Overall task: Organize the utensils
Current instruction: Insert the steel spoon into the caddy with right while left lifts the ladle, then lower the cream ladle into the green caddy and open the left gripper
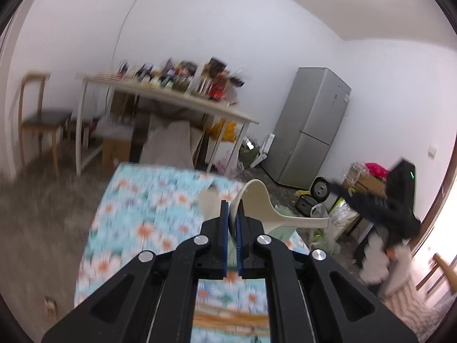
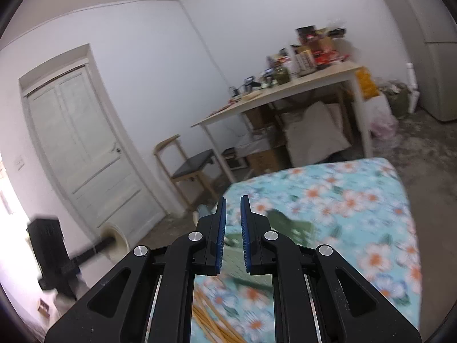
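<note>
Aloft, the left gripper (image 1: 233,203) clamps a cream rice paddle (image 1: 258,203); the right gripper (image 2: 232,200) hangs slightly parted, empty, above seemingly wooden chopsticks (image 2: 212,324).

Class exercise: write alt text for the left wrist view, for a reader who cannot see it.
The left claw is shut on a cream rice paddle, held above a floral tablecloth. Behind stand a cluttered table and a grey fridge.

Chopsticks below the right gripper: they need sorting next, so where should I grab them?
Probably across the shafts of the chopsticks, from above: they lie flat and loosely fanned on the floral tablecloth, so jaws set crosswise to them could gather several. Their ends are hidden.
</note>
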The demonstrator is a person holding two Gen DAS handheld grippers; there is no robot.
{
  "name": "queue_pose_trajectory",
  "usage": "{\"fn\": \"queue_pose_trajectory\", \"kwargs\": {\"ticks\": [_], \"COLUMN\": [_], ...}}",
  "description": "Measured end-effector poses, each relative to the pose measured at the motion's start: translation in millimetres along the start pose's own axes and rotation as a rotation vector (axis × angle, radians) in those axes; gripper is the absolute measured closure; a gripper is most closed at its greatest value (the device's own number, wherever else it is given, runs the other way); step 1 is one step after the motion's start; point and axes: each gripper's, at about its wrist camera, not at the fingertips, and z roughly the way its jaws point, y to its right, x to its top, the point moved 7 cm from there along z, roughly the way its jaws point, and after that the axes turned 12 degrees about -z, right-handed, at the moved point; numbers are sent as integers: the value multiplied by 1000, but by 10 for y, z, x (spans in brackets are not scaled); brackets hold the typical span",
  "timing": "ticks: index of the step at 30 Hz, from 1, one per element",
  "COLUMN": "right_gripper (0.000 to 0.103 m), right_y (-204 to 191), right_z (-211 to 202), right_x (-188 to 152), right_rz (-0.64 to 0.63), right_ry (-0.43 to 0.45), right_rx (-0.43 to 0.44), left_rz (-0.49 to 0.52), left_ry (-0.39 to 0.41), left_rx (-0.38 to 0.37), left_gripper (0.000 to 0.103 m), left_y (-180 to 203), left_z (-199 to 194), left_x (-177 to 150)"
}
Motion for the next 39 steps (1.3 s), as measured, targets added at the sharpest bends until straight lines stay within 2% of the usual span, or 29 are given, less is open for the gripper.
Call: {"fn": "queue_pose_trajectory", "kwargs": {"ticks": [5, 9, 12, 20, 25, 29, 31, 32, 36, 39], "right_gripper": [91, 91, 91, 91, 91, 91, 90, 89, 88, 86], "right_y": [256, 426, 503, 534, 456, 418, 415, 408, 391, 375], "right_z": [-264, -314, -315, -278, -239, -230, -220, -214, -214, -217], "right_x": [-315, -530, -594, -764, -868, -924, -949, -959, -998, -1012], "right_rz": [87, 137, 163, 171, 159, 158, 162, 164, 176, 172], "right_ry": [4, -14, -11, -28, -41, -50, -56, -58, -65, -69], "right_rx": [-32, -42, -30, 10, 26, 36, 42, 43, 51, 54], "left_rz": [185, 376, 463, 598, 673, 644, 580, 521, 392, 327], "left_ry": [23, 29, 22, -19, -79, -140, -174, -195, -201, -180], "left_rx": [56, 171, 230, 294, 310, 273, 213, 151, 66, 28], "left_gripper": [99, 99, 99, 99, 99, 96, 94, 92, 75, 67], "left_y": [440, 675, 725, 858, 960, 1023, 1060, 1083, 1097, 1075], "left_z": [345, 692, 863, 1228, 1524, 1745, 1802, 1825, 1861, 1835], "left_x": [164, 107, 37, -103, -173, -206, -211, -207, -178, -115]}}
